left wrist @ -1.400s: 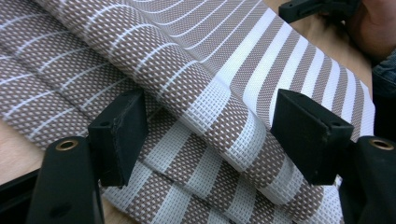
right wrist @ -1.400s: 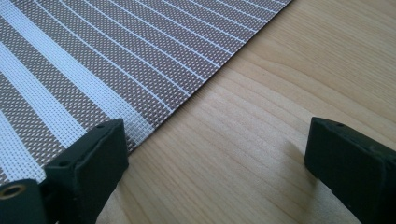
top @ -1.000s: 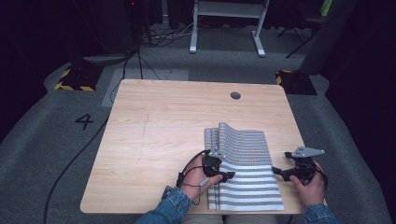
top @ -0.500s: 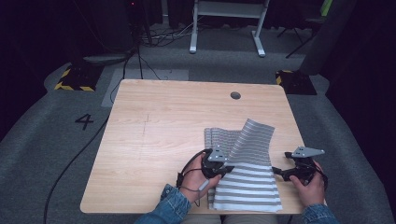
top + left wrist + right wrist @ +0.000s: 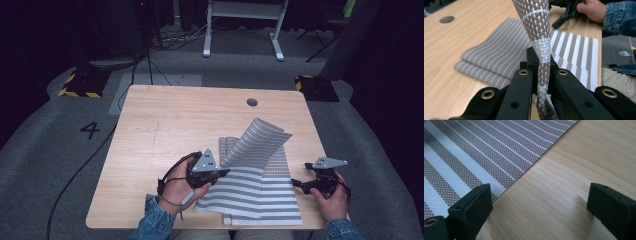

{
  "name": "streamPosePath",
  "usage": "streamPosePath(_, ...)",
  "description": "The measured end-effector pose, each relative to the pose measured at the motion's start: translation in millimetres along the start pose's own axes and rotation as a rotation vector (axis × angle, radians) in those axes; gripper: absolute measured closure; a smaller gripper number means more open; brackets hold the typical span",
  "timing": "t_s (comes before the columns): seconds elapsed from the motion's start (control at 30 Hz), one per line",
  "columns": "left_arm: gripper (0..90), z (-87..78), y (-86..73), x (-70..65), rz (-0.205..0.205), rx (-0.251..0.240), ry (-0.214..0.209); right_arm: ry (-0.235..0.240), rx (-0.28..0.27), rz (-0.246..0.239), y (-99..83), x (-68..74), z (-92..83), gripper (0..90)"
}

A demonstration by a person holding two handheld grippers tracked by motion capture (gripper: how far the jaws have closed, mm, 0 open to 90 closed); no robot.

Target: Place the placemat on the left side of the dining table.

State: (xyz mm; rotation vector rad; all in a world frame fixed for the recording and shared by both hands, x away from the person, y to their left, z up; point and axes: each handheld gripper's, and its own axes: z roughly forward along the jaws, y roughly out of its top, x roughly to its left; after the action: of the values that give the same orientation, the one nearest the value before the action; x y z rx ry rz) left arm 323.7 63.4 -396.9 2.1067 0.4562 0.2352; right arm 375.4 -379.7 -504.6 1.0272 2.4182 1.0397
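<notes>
High view: a striped woven placemat (image 5: 260, 192) lies at the 5 o'clock part of the wooden surface (image 5: 165, 125), stacked on at least one more like it whose edge shows at its 11 o'clock corner. The left gripper (image 5: 220, 173) has pinched the top mat's left edge and holds it up, so the mat arcs toward 1 o'clock in a stiff curl. The right gripper (image 5: 299, 185) rests at the mat's 3 o'clock edge, low on the surface.

Left gripper view: the jaws are clamped tight on the lifted mat (image 5: 541, 37), which stands as a narrow twisted column rising straight toward 12 o'clock between them. Under it the rest of the stack lies flat, and the other hand (image 5: 591, 8) with its gripper sits at 1 o'clock.

Right gripper view: the jaws stand wide apart with nothing between them; the mat's edge (image 5: 474, 157) runs from 8 o'clock up to 1 o'clock, touching the left jaw only at its corner.

Judgement: the step in hand looks like peeling the top mat off the stack or folding it over. Next the left grip must carry the edge across without twisting it further, while the right gripper pins or takes the near edge so the pile does not slide
</notes>
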Motion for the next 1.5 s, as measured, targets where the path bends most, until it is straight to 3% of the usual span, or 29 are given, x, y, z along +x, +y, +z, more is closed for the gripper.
streamPosePath(0.27,88.5,-47.7,0.1,1.4,-0.024,-0.036,0.012,0.0,0.0,0.0,0.0,0.0,0.0,6.3)
streamPosePath(0.3,88.5,-47.7,0.1,1.4,-0.024,-0.036,0.012,0.0,0.0,0.0,0.0,0.0,0.0,6.3)
streamPosePath(0.4,88.5,-68.8,-3.7,4.6,-0.03,-0.024,0.012,0.001,0.001,0.002,0.1,0.1,-0.1,6.3)
streamPosePath(0.63,88.4,-89.9,-9.9,12.6,-0.022,0.0,0.042,0.001,0.001,0.002,0.1,0.1,-0.1,6.3)
streamPosePath(0.83,88.3,-98.8,-16.5,21.5,-0.032,0.027,0.055,0.001,0.001,0.002,0.1,0.1,-0.1,6.3)
streamPosePath(1.03,88.2,-101.5,-28.2,38.2,-0.094,0.056,0.026,0.001,0.001,0.002,0.1,0.1,-0.1,6.3)
streamPosePath(1.13,88.1,-97.9,-39.0,51.5,-0.128,0.119,0.018,0.001,0.001,0.002,0.1,0.1,-0.1,6.4)
streamPosePath(1.17,88.1,-97.9,-39.0,51.5,-0.128,0.119,0.018,0.001,0.001,0.002,0.1,0.0,-0.1,6.4)
streamPosePath(1.2,88.0,-94.3,-45.1,58.7,-0.138,0.153,0.03,0.001,0.001,0.003,0.1,0.1,-0.1,6.4)
streamPosePath(1.5,87.6,-82.2,-60.0,79.1,-0.19,0.166,0.029,0.001,0.001,0.003,0.1,0.1,-0.2,6.4)
